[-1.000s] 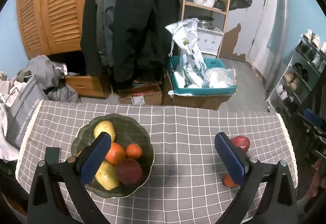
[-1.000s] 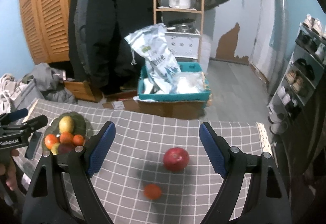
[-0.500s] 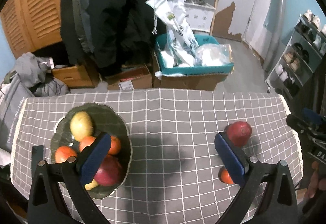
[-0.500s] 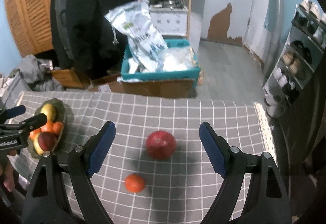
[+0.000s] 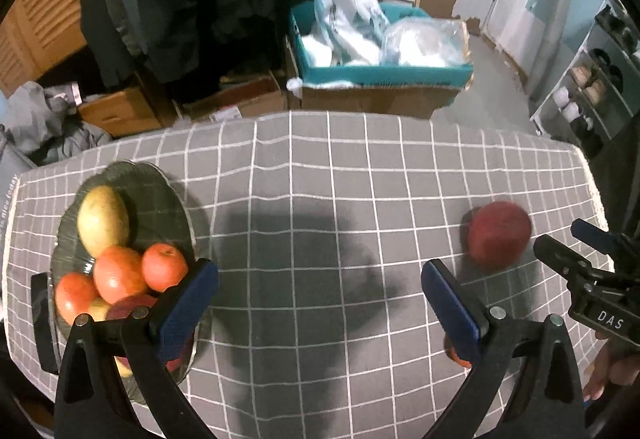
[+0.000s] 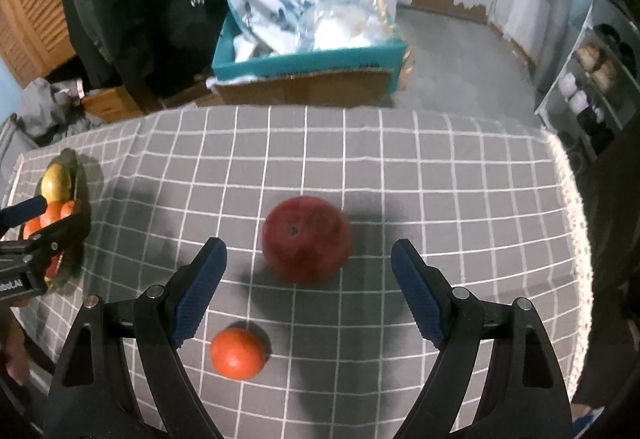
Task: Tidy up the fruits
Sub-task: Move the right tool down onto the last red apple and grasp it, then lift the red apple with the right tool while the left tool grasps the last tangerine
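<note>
On the bench (image 6: 440,175), under a grey checked cloth, the right wrist view shows what the left mostly hides: an orange (image 6: 238,354) lying whole and loose near the bench's front edge, just in front of a red apple (image 6: 307,239). Both sit apart from the right gripper (image 6: 308,267), whose jaws are spread wide and empty above them. From the left wrist view the orange is only a sliver behind the blue pad, while the apple (image 5: 498,233) shows clear at the right, with the right gripper (image 5: 576,251) beside it.

That left view gives the better look at the bowl (image 5: 160,195), a dark green dish at the bench's left end. It holds a yellow-green pear (image 5: 103,225), three oranges (image 5: 120,273) and a reddish fruit partly hidden. The left gripper (image 5: 320,279) hangs released, nothing between its pads.

Beyond the bench a teal box (image 6: 312,57) on the floor holds plastic bags.
</note>
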Demonstrator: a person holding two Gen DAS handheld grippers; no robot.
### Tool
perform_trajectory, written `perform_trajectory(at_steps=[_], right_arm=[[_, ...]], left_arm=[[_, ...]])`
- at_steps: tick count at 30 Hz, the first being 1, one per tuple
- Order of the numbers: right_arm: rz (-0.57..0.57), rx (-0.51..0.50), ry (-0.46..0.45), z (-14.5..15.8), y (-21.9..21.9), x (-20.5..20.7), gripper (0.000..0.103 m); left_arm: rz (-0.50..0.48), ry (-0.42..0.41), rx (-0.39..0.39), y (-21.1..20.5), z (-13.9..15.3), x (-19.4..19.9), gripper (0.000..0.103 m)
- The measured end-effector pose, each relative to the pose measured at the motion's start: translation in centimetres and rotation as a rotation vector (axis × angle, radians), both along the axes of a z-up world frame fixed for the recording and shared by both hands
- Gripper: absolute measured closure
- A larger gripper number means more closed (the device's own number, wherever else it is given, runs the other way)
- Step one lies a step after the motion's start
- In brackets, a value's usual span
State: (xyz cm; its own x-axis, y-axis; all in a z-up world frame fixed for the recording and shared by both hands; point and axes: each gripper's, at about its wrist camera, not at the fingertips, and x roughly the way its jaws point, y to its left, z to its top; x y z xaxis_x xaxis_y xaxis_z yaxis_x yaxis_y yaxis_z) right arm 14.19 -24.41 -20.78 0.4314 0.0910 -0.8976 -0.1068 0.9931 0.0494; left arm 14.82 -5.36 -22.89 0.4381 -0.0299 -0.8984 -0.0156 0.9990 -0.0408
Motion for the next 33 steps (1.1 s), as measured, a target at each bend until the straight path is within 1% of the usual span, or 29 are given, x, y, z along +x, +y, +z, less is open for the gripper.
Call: perform_trajectory(at_steps=[9,16,27,28,29,33], right_arm=[[0.003,-0.007,0.077,-3.7,0.3,2.1,0.020],[0.009,-0.017,0.118,-5.8,0.8,3.1,0.020],[0.003,-0.015,0.156,-8.0,1.0,3.9,0.020],[0.002,-0.017,0.161,-8.1,1.0,3.9,0.021],[0.002,-0.017,0.167,-8.2,1.0,4.0,0.026],[0.001,-0.011,0.166,-8.2,1.0,4.0,0.027]], left_arm=[[0.006,0.056,-0.009,-0.1,-2.9,1.6,0.001],[-0.003,0.090,-0.007,-0.5,-4.6,2.1,0.001],[-0.008,0.113,-0.013,-0.6,-5.5,2.5,0.001],[-0.007,0.113,-0.013,-0.6,-5.5,2.5,0.001],[-0.008,0.114,-0.014,-0.6,-5.5,2.5,0.001],[-0.012,0.112,-0.015,-0.7,-5.3,2.4,0.001]])
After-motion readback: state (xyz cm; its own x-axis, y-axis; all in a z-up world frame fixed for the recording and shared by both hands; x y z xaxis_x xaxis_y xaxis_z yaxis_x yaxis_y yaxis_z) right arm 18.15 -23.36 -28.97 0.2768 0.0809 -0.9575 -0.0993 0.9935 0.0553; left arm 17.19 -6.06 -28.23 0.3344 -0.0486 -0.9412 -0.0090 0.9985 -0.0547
